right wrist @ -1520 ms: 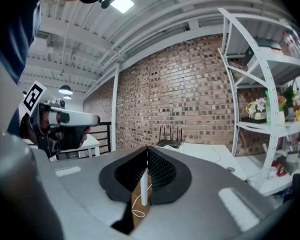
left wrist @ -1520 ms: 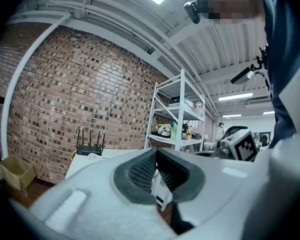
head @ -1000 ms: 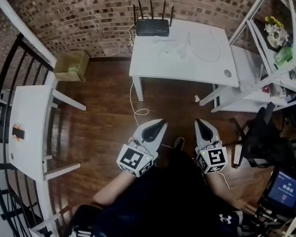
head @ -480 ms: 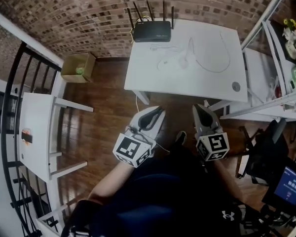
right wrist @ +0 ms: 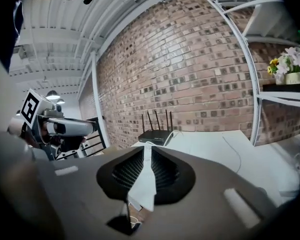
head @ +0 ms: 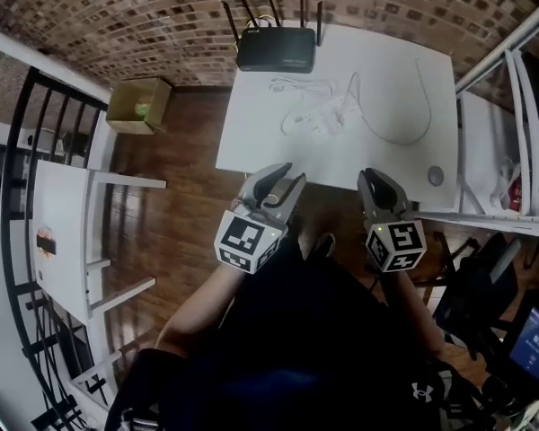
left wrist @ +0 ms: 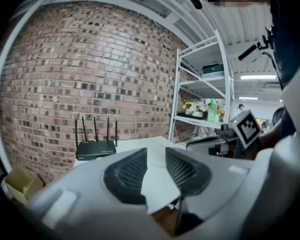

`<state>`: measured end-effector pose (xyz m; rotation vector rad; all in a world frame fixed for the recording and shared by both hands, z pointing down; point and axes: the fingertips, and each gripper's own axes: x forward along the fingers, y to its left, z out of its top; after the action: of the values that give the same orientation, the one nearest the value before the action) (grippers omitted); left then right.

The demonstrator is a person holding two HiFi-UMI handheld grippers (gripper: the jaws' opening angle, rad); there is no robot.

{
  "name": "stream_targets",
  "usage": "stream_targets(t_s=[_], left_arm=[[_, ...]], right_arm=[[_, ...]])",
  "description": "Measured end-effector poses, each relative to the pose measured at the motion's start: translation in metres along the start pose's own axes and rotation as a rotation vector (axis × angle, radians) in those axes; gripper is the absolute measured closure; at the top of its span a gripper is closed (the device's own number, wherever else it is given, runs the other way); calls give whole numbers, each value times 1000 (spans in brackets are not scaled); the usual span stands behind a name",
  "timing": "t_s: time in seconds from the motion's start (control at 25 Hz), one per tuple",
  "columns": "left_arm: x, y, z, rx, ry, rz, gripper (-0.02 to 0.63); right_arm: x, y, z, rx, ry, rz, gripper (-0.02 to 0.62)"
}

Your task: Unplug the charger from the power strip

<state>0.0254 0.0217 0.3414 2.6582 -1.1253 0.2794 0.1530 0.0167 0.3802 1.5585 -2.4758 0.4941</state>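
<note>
A white power strip [head: 329, 117] lies on the white table [head: 251, 142], with a white plug-in charger [head: 348, 106] and thin white cables around it; small in the head view, so the plug detail is unclear. My left gripper [head: 283, 172] [left wrist: 155, 153] hovers at the table's near edge, well short of the strip. Its jaws have just been opening and stand apart with nothing between them. To its right, my right gripper [head: 375, 178] [right wrist: 148, 149] is also at the near edge. Its jaws have just parted to a narrow slit, empty.
A black router [head: 276, 49] [left wrist: 95, 149] [right wrist: 155, 135] with antennas stands at the table's far edge by the brick wall. A cardboard box [head: 139, 104] sits on the floor at left, near a white bench [head: 63, 232]. White shelving [head: 521, 106] stands at right.
Both grippers have moved forward from over the wooden floor to the table's near edge, and the table looks closer. The left jaws have opened; the right jaws have parted slightly.
</note>
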Motion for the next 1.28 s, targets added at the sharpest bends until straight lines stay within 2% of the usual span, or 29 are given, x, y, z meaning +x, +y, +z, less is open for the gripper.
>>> stream_targets(t_s=[0.12,0.36,0.52,0.92,1.04,1.28], left_arm=[[26,26,-24,0,51,-30,489],[76,74,-60,89,157,-100,488],[104,93,-86,118,244,-142,460],[157,113,-133,133,379,-81,439],[170,109,-148,158,426,-88,416],[187,106,-173,193,492,-103,416]], right_arm=[[26,-13,-8,-4,53,-27,519],[80,-30,-28,-40,202,-77,449],[116,-39,-47,-62,278,-93,423],[175,-50,-97,-54,412,-16,359],[187,-53,-102,-62,427,3,353],[201,-56,-112,-78,465,19,351]])
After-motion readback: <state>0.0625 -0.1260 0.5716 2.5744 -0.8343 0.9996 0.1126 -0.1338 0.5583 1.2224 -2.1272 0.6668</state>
